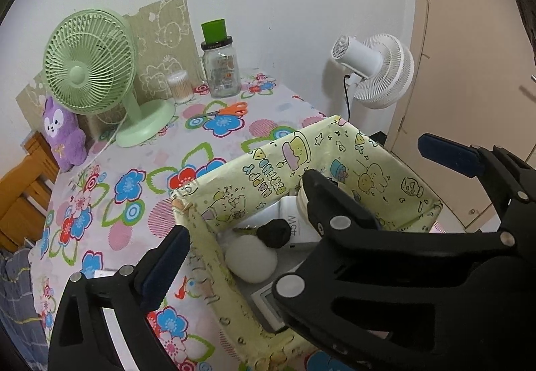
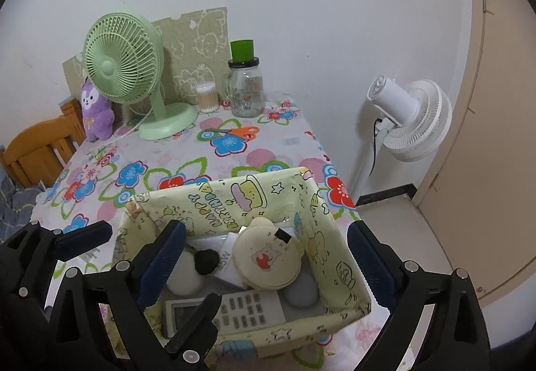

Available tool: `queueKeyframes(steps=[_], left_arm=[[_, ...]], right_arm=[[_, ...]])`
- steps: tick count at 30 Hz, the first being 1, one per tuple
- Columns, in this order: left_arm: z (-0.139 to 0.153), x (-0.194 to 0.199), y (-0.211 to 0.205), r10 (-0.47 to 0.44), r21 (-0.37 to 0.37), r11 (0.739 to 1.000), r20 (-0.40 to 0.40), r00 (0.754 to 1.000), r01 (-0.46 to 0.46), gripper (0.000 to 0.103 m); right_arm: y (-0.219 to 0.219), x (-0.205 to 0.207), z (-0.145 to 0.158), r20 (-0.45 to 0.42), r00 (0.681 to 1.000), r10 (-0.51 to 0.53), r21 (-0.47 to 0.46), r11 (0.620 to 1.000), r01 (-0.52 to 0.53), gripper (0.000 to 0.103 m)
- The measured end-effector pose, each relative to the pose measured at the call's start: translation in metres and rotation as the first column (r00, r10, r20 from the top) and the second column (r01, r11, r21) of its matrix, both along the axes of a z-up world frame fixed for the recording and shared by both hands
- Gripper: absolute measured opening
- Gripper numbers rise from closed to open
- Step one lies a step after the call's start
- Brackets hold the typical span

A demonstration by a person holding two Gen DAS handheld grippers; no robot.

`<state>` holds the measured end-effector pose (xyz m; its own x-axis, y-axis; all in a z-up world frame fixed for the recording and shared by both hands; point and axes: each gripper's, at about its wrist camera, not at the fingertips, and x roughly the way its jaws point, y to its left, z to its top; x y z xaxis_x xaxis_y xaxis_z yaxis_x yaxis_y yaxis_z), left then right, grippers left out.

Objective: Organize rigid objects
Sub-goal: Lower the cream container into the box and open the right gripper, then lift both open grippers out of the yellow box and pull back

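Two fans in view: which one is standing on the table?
The green fan, its round base on the floral cloth beside the purple plush. The white fan is off the table, by the wall.

Black plastic grippers [image 2: 266, 253] (silver rivets) with dark blue finger pads [image 2: 365, 257]

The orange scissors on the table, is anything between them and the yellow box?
Nothing visible. Only bare flowered tablecloth lies between the scissors and the box's far wall.
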<state>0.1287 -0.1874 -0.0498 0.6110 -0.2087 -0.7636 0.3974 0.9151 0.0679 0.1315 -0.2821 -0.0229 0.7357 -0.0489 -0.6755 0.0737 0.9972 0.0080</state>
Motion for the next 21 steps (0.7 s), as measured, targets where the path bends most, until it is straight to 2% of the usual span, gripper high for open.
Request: queueKeyframes(steps=[21], left_arm=[[0.018,-0.046,0.034,0.020,-0.010,1.000,0.065,0.998,-0.020,0.101]], right_arm=[[0.035,-0.046,0.021,0.025,1.000,0.015,-0.021,1.000,-0.015,0.098]])
